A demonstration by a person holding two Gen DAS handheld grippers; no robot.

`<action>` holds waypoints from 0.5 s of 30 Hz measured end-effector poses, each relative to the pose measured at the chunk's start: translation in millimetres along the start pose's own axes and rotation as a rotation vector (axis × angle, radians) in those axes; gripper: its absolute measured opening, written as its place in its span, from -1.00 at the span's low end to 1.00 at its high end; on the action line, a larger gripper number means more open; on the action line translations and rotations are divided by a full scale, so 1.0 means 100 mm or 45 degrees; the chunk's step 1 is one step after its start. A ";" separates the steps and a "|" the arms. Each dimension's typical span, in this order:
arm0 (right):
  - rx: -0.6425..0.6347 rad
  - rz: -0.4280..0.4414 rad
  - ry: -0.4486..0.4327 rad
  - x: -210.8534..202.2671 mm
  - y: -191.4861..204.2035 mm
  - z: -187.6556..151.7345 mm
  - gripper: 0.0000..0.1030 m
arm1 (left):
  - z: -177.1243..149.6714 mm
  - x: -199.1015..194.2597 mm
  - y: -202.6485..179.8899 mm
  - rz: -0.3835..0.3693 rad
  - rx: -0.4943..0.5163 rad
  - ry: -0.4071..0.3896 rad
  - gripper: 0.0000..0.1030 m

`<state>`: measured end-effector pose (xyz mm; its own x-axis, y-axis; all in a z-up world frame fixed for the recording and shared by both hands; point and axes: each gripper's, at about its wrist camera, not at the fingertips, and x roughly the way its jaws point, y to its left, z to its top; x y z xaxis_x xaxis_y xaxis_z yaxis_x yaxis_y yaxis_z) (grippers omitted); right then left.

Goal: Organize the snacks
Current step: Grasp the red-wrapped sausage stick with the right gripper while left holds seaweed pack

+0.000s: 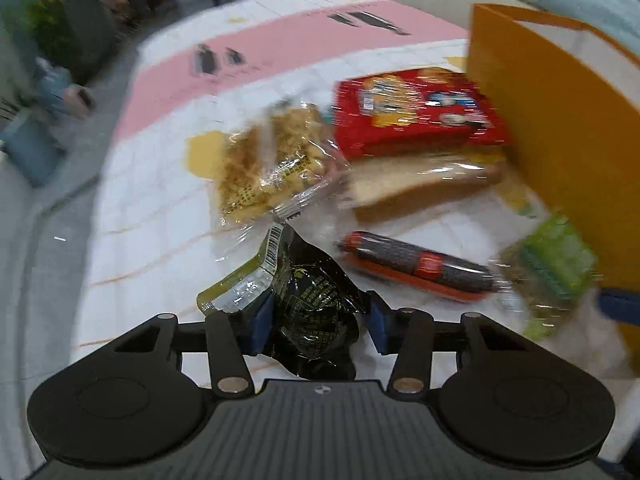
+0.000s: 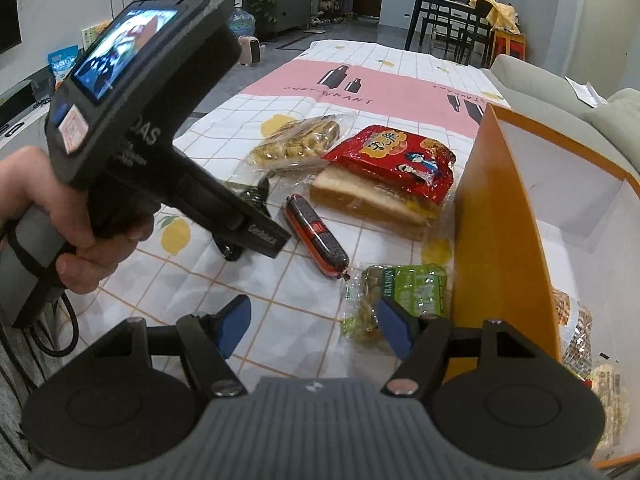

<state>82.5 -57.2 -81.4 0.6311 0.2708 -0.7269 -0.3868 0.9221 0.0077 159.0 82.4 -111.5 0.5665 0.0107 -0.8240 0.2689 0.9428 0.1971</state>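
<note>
The black snack packet (image 1: 310, 304) sits pinched between the blue pads of the left claw (image 1: 316, 322), low over the surface (image 1: 132, 216) — short of the sausage (image 1: 416, 266) and bread (image 1: 420, 184). Only the right wrist view shows the orange box (image 2: 496, 216) interior and the right claw (image 2: 314, 326), spread wide, empty — beside the green raisin pack (image 2: 408, 284).

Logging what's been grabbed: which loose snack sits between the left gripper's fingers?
The black-wrapped snack, between the left gripper fingers; the sausage, bread and others lie untouched.

both wrist views share the snacks (image 1: 416, 112).
</note>
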 end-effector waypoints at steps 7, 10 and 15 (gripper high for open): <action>-0.032 -0.018 -0.022 -0.02 0.00 0.00 0.34 | -0.03 -0.14 0.26 -0.029 -0.152 -0.009 0.04; -0.045 -0.022 -0.031 -0.02 0.00 0.00 0.34 | -0.05 -0.24 0.40 -0.079 -0.247 -0.026 -0.02; -0.068 -0.032 -0.029 -0.01 0.04 -0.01 0.34 | -0.07 -0.32 0.58 -0.176 -0.356 -0.011 -0.05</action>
<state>79.8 -53.7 -81.7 0.6558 0.2548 -0.7106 -0.4060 0.9126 -0.0474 150.8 138.7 -77.8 0.5465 -0.1259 -0.8279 0.1199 0.9902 -0.0714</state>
